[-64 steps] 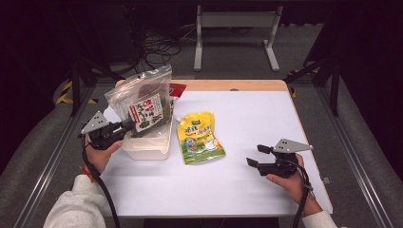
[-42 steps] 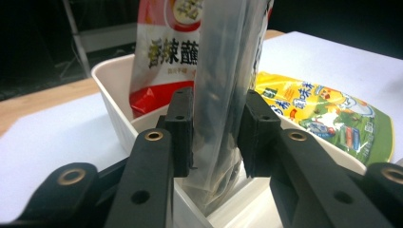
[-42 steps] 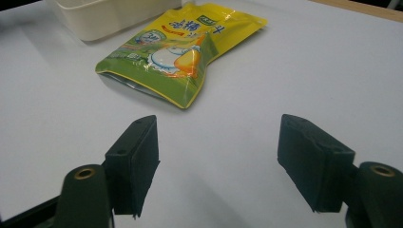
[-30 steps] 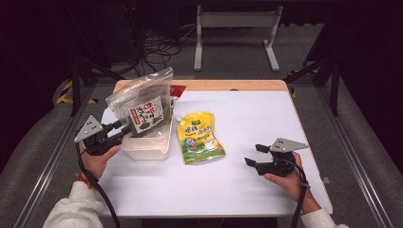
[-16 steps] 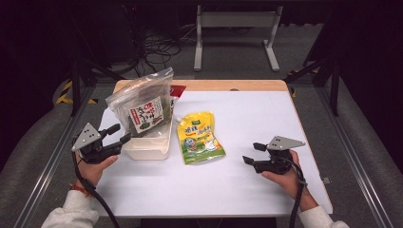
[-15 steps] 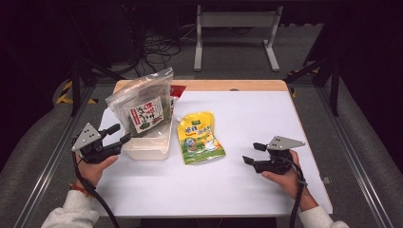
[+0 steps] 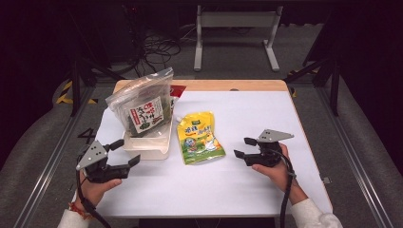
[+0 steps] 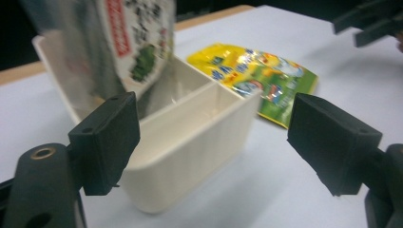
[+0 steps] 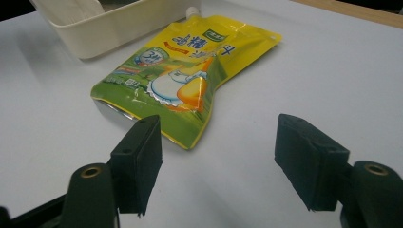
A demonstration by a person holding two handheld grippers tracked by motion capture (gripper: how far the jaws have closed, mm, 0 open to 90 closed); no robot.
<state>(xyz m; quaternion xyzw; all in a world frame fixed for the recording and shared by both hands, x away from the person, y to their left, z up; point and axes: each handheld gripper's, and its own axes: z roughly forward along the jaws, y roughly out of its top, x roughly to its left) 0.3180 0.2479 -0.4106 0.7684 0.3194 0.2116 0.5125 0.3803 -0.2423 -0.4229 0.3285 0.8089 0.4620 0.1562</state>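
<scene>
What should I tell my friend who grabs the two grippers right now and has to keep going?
Left gripper: open, holding nothing, just in front of the cream plastic bin.
Right gripper: open, holding nothing, on the white table, pointing at the yellow spouted pouch.
Things: the clear zip bag with the red-and-white label stands leaning in the bin. The yellow pouch lies flat on the table beside the bin, not in it.
Done: the clear bag is in the bin.
Left, probably: pick up the yellow pouch with the right gripper, which is nearest it, and put it in the bin too.

Yellow-green pouch, cream tray
</scene>
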